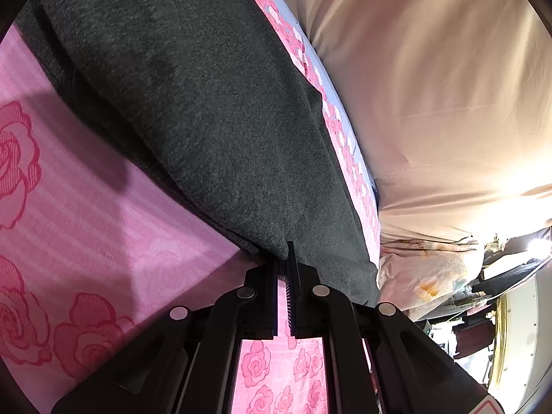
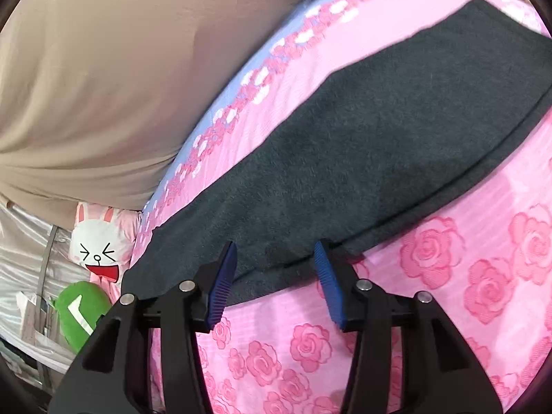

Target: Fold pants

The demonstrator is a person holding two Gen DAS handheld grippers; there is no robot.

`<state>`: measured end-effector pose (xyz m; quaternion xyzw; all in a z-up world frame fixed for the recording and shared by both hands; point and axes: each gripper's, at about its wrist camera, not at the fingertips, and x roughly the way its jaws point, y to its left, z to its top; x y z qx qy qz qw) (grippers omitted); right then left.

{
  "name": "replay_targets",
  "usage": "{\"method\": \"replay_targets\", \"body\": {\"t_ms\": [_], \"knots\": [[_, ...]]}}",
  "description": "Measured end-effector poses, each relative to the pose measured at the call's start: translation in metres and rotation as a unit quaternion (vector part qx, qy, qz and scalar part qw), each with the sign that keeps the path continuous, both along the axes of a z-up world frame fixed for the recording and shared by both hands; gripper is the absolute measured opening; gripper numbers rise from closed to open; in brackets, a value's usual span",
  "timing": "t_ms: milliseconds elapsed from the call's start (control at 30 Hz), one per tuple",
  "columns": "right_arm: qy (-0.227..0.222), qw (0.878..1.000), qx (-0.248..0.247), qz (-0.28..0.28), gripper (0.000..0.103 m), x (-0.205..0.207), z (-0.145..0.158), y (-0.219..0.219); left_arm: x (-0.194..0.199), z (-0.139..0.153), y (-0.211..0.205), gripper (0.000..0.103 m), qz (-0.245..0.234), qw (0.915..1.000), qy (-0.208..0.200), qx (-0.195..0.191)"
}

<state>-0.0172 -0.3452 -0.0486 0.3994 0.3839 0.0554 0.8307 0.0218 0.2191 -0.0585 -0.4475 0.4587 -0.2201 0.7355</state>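
The dark grey pants (image 1: 207, 120) are laid flat across the pink rose-patterned bedspread (image 1: 86, 224) of the bed. Their near edge is pinched by the left tool (image 1: 284, 258), whose jaws are closed on the cloth. The right tool (image 2: 276, 258) is held partly open at the pants' edge, nothing gripped between its blue pads (image 2: 327, 283).

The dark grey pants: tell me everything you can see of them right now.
The dark grey knit pants look soft and fuzzy, lying flat and doubled in a long band across the pink rose-patterned bedspread. The left gripper is shut on their near edge; the right gripper stands open at their edge, not pressing.
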Motion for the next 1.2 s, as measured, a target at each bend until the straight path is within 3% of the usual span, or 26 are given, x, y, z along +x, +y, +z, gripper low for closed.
{"method": "replay_targets", "body": {"t_ms": [300,367,400,433,500,567,667,733,800,867,900,933,967,1067,1200], "knots": [[0.004,0.998,0.063,-0.009,0.042,0.009,-0.017,-0.006,0.0,-0.001,0.001,0.008,0.0,1.0,-0.001,-0.003],[-0.002,0.998,0.06,-0.018,0.034,0.017,-0.016,-0.009,0.0,-0.001,0.002,0.008,0.0,1.0,0.0,-0.004],[-0.009,0.998,0.053,-0.028,0.013,0.019,-0.015,-0.011,0.0,-0.002,0.002,0.008,0.0,1.0,0.0,-0.004],[-0.016,0.998,0.05,-0.031,0.002,0.018,-0.014,-0.014,0.0,-0.002,0.002,0.008,0.0,1.0,0.0,-0.004],[-0.043,0.997,0.057,-0.032,0.002,0.001,-0.004,-0.02,0.0,-0.002,0.002,0.008,-0.001,1.0,0.0,-0.004],[-0.058,0.998,0.026,-0.031,0.002,-0.017,0.006,-0.021,0.0,-0.001,0.002,0.008,-0.002,1.0,-0.001,-0.002],[-0.014,1.0,0.001,-0.016,0.002,-0.017,-0.014,-0.022,0.001,-0.001,0.0,0.008,-0.006,1.0,-0.001,-0.001],[0.003,1.0,0.016,-0.01,0.005,-0.017,-0.021,-0.023,0.0,0.0,-0.001,0.008,-0.007,1.0,0.001,0.006],[0.001,0.998,-0.054,-0.019,0.01,-0.026,-0.002,-0.022,-0.005,0.007,-0.003,0.007,-0.009,0.9996,-0.001,0.027],[-0.01,0.995,-0.092,-0.028,0.022,-0.04,0.016,-0.03,-0.02,0.031,-0.008,0.005,-0.007,0.9955,-0.033,0.089],[-0.016,0.994,-0.099,-0.035,0.033,-0.045,0.021,-0.035,-0.029,0.05,-0.011,0.006,-0.01,0.9919,-0.059,0.112],[-0.024,0.992,-0.115,-0.052,0.044,-0.052,0.029,-0.045,-0.031,0.06,-0.012,0.01,-0.013,0.9908,-0.074,0.113],[-0.03,0.987,-0.14,-0.073,0.049,-0.057,0.038,-0.056,-0.031,0.072,-0.014,0.01,-0.017,0.99,-0.087,0.11],[-0.039,0.969,-0.209,-0.125,0.051,-0.062,0.056,-0.09,-0.009,0.101,-0.023,0.016,-0.019,0.9868,-0.108,0.119],[-0.032,0.956,-0.243,-0.158,0.051,-0.052,0.062,-0.149,0.045,0.109,-0.048,0.018,-0.018,0.9791,-0.1,0.176]]}}
